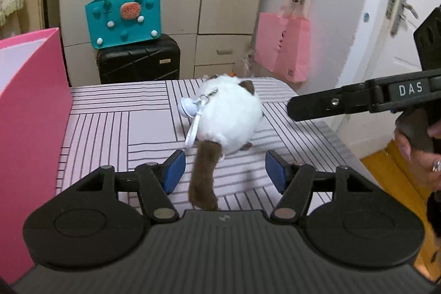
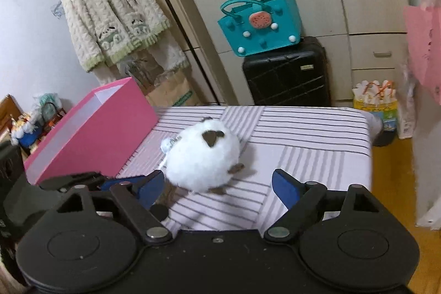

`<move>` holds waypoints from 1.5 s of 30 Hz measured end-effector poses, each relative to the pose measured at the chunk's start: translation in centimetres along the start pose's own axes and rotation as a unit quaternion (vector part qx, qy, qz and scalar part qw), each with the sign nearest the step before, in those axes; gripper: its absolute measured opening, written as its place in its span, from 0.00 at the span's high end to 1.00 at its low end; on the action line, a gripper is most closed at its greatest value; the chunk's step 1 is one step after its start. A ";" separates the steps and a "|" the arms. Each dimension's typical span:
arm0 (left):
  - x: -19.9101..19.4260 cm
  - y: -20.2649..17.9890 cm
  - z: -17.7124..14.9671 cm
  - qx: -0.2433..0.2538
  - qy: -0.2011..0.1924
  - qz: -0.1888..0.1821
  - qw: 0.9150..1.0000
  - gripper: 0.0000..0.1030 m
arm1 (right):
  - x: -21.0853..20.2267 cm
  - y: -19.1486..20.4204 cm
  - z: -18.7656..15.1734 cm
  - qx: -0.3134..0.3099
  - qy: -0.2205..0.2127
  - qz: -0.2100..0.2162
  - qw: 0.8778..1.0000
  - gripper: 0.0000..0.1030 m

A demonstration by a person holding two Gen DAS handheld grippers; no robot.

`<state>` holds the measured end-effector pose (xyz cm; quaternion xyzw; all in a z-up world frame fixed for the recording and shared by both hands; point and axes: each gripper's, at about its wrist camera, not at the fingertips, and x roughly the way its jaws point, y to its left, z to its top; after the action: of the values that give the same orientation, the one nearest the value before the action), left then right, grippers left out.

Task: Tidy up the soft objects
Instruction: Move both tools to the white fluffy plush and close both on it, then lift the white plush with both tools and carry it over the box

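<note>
A round white plush toy (image 1: 230, 115) with brown ears and a long brown tail (image 1: 205, 175) lies on the striped table (image 1: 118, 126). A white clip charm (image 1: 190, 112) hangs on its left side. My left gripper (image 1: 226, 170) is open, its blue pads on either side of the tail, just behind the toy. My right gripper (image 2: 217, 183) is open and empty, just behind the toy (image 2: 201, 159) in the right wrist view. The right gripper also shows at the right of the left wrist view (image 1: 358, 101). An open pink box (image 2: 91, 128) stands at the table's left.
A teal bag (image 1: 124, 15) sits on a black suitcase (image 1: 139, 59) behind the table, before cream cabinets. A pink paper bag (image 1: 284, 46) hangs at the right. A knit cardigan (image 2: 110, 13) hangs at the left. The table's right edge drops to a wooden floor (image 2: 391, 183).
</note>
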<state>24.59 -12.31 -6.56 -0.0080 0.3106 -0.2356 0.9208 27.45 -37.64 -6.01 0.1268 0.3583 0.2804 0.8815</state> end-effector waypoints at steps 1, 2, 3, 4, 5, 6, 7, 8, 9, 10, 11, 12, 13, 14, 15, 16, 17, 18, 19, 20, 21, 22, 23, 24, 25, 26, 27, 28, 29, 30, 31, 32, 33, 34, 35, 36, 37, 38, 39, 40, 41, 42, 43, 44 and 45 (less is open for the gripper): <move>0.3 0.1 0.0 -0.007 -0.003 -0.003 1.000 0.36 | 0.4 0.0 0.1 -0.001 -0.002 0.007 1.000 0.14; 0.6 0.2 0.0 -0.013 -0.004 -0.008 1.000 0.34 | 0.8 0.0 0.2 -0.003 -0.004 0.015 1.000 0.14; 0.8 0.2 -0.1 -0.016 -0.004 -0.011 1.000 0.32 | 1.1 0.1 0.2 -0.004 -0.006 0.018 1.000 0.14; 1.1 0.1 -0.1 -0.014 -0.004 -0.012 1.000 0.32 | 1.5 0.1 0.3 -0.002 -0.009 0.018 1.000 0.13; 1.3 0.1 -0.1 -0.011 -0.007 -0.009 1.000 0.32 | 1.8 0.0 0.3 0.004 -0.013 0.015 1.000 0.12; 1.4 0.0 -0.2 -0.009 -0.012 -0.004 1.000 0.31 | 2.1 -0.1 0.3 0.010 -0.016 0.014 1.000 0.12; 1.6 -0.1 -0.3 -0.006 -0.017 0.002 1.000 0.30 | 2.6 -0.3 0.4 0.019 -0.017 0.016 1.000 0.11; 1.7 -0.2 -0.4 -0.004 -0.021 0.007 1.000 0.27 | 3.0 -0.5 0.4 0.026 -0.015 0.018 0.999 0.11; 1.9 -0.2 -0.4 -0.005 -0.024 0.012 1.000 0.26 | 3.5 -0.7 0.5 0.031 -0.013 0.021 0.999 0.11; 2.0 -0.2 -0.4 -0.010 -0.027 0.015 0.999 0.26 | 3.8 -0.8 0.6 0.035 -0.011 0.023 0.999 0.11; 2.2 -0.1 -0.3 -0.017 -0.027 0.017 0.999 0.26 | 4.2 -0.9 0.7 0.038 -0.009 0.025 0.999 0.11; 2.3 0.0 -0.3 -0.024 -0.027 0.021 0.999 0.26 | 4.6 -1.0 0.8 0.041 -0.005 0.028 0.999 0.11; 2.5 0.2 -0.2 -0.032 -0.027 0.026 0.999 0.26 | 5.0 -1.2 0.9 0.045 0.000 0.032 0.998 0.11; 2.6 0.3 -0.1 -0.039 -0.030 0.032 0.998 0.26 | 5.2 -1.3 0.9 0.050 0.004 0.036 0.998 0.11; 2.5 0.4 -0.1 -0.043 -0.032 0.037 0.998 0.25 | 5.6 -1.4 0.9 0.056 0.009 0.040 0.998 0.11; 2.7 0.5 -0.1 -0.046 -0.032 0.041 0.998 0.25 | 5.8 -1.4 0.9 0.060 0.013 0.042 0.997 0.11; 2.9 0.6 0.0 -0.049 -0.029 0.044 0.997 0.25 | 6.1 -1.5 0.9 0.063 0.017 0.046 0.997 0.11; 3.1 0.6 0.0 -0.055 -0.028 0.045 0.997 0.25 | 6.3 -1.4 0.9 0.066 0.020 0.049 0.996 0.11; 3.2 0.6 0.0 -0.060 -0.028 0.044 0.997 0.25 | 6.4 -1.5 0.8 0.071 0.023 0.050 0.996 0.11; 3.3 0.6 0.0 -0.066 -0.026 0.046 0.996 0.25 | 6.6 -1.6 0.8 0.085 0.030 0.050 0.995 0.11; 3.5 0.5 -0.2 -0.072 -0.021 0.056 0.996 0.25 | 6.7 -1.8 0.8 0.099 0.034 0.052 0.993 0.11; 3.9 0.2 -0.3 -0.074 -0.013 0.068 0.995 0.25 | 6.7 -2.1 0.8 0.117 0.038 0.058 0.991 0.11; 4.2 -0.1 -0.4 -0.069 -0.009 0.065 0.995 0.25 | 6.6 -2.4 0.9 0.132 0.038 0.063 0.989 0.12; 4.3 -0.4 -0.5 -0.064 -0.008 0.065 0.996 0.25 | 6.5 -2.5 1.0 0.138 0.035 0.064 0.988 0.12; 4.3 -0.6 -0.4 -0.062 -0.010 0.070 0.996 0.25 | 6.3 -2.6 1.1 0.140 0.031 0.062 0.988 0.12; 4.3 -0.8 -0.4 -0.060 -0.016 0.076 0.995 0.25 | 6.1 -2.5 1.1 0.136 0.028 0.058 0.989 0.13; 4.2 -0.9 -0.3 -0.060 -0.021 0.078 0.995 0.25 | 6.0 -2.5 1.2 0.132 0.027 0.054 0.989 0.13; 4.1 -1.0 -0.1 -0.062 -0.025 0.076 0.995 0.25 | 6.1 -2.4 1.3 0.129 0.028 0.052 0.990 0.17; 4.1 -0.9 0.1 -0.068 -0.027 0.070 0.995 0.25 | 6.2 -2.4 1.3 0.128 0.031 0.053 0.990 0.27; 4.0 -0.7 0.2 -0.077 -0.028 0.067 0.994 0.25 | 6.3 -2.4 1.3 0.127 0.035 0.054 0.990 0.31; 4.0 -0.4 0.3 -0.088 -0.032 0.065 0.993 0.25 | 6.4 -2.3 1.3 0.126 0.036 0.058 0.990 0.34; 3.9 -0.2 0.4 -0.097 -0.038 0.062 0.993 0.27 | 6.5 -2.2 1.4 0.124 0.037 0.058 0.990 0.36; 3.9 -0.1 0.5 -0.102 -0.041 0.057 0.992 0.28 | 6.5 -2.2 1.4 0.121 0.038 0.058 0.990 0.37; 4.0 0.1 0.6 -0.108 -0.041 0.048 0.992 0.29 | 6.5 -2.2 1.4 0.121 0.039 0.060 0.990 0.39; 4.2 0.2 0.6 -0.109 -0.037 0.038 0.993 0.38 | 6.4 -2.2 1.4 0.123 0.040 0.061 0.990 0.40; 4.3 0.2 0.5 -0.108 -0.030 0.035 0.993 0.39 | 6.3 -2.3 1.3 0.122 0.040 0.060 0.990 0.41; 4.4 0.3 0.5 -0.106 -0.030 0.035 0.993 0.41 | 6.2 -2.2 1.2 0.119 0.038 0.058 0.990 0.41; 4.4 0.3 0.4 -0.107 -0.029 0.033 0.993 0.42 | 6.1 -2.1 1.1 0.117 0.037 0.056 0.991 0.42; 4.3 0.4 0.3 -0.111 -0.028 0.031 0.993 0.44 | 6.0 -1.9 1.0 0.115 0.037 0.054 0.991 0.42; 4.3 0.4 0.3 -0.114 -0.027 0.029 0.993 0.44 | 5.9 -1.7 1.0 0.113 0.037 0.054 0.991 0.43; 4.2 0.4 0.3 -0.114 -0.025 0.027 0.993 0.45 | 5.7 -1.7 0.9 0.116 0.038 0.057 0.991 0.43; 4.2 0.3 0.4 -0.112 -0.024 0.026 0.993 0.46 | 5.6 -1.8 0.9 0.121 0.039 0.059 0.990 0.44; 4.1 0.2 0.4 -0.108 -0.024 0.026 0.994 0.47 | 5.5 -1.7 0.8 0.120 0.041 0.060 0.990 0.44; 3.9 0.1 0.3 -0.105 -0.022 0.024 0.994 0.47 | 5.3 -1.4 0.8 0.116 0.042 0.058 0.991 0.45; 3.7 0.1 0.2 -0.104 -0.021 0.022 0.994 0.48 | 5.1 -1.2 0.7 0.111 0.044 0.056 0.991 0.45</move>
<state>27.27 -13.90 -8.47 -0.1023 0.3139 -0.1815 0.9263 31.36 -35.63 -8.87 0.2315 0.4179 0.2926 0.8283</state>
